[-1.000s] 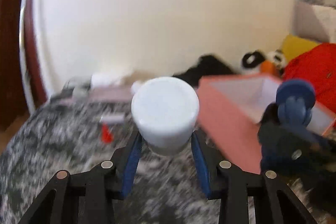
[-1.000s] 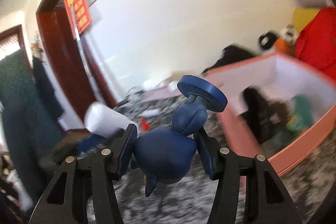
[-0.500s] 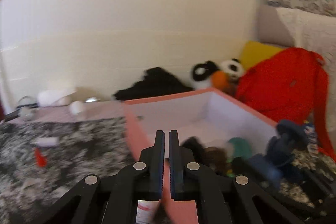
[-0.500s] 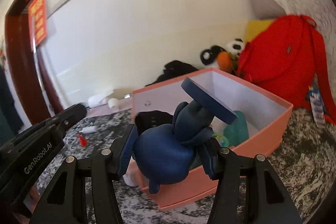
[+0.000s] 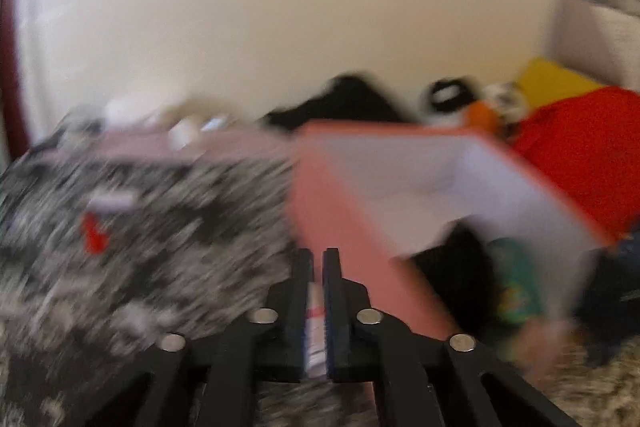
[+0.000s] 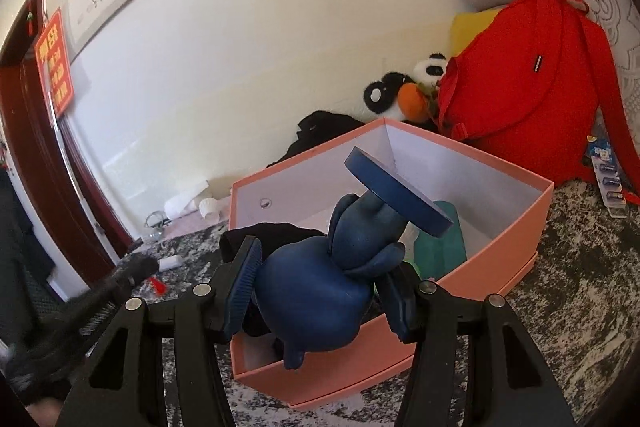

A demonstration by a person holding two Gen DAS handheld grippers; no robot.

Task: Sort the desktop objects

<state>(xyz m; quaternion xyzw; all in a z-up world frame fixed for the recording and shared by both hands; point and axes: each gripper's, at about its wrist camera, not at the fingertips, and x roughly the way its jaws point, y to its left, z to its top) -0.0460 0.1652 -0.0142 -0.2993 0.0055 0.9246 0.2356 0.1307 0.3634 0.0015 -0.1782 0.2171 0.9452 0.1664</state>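
Observation:
My right gripper [image 6: 324, 287] is shut on a dark blue figurine [image 6: 320, 291] with a round disc on top, held just above the near wall of a pink box [image 6: 516, 247]. The box holds a black item [image 6: 276, 231] and a teal item [image 6: 440, 247]. My left gripper [image 5: 315, 267] is shut with nothing between the tips, just left of the pink box [image 5: 332, 219]. A white bottle with a red label [image 5: 314, 327] lies below it, seen through the narrow gap. The left wrist view is blurred.
A small red item [image 6: 157, 285] and a white stick [image 6: 170, 261] lie on the speckled table left of the box. A red backpack [image 6: 528, 87], plush toys [image 6: 400, 91] and a black cloth [image 6: 320, 131] stand behind it. Batteries in a pack [image 6: 608, 175] lie at right.
The left gripper let go of the white bottle and shut, and it is now swinging back left. The right gripper carried the blue figurine over the box's near wall.

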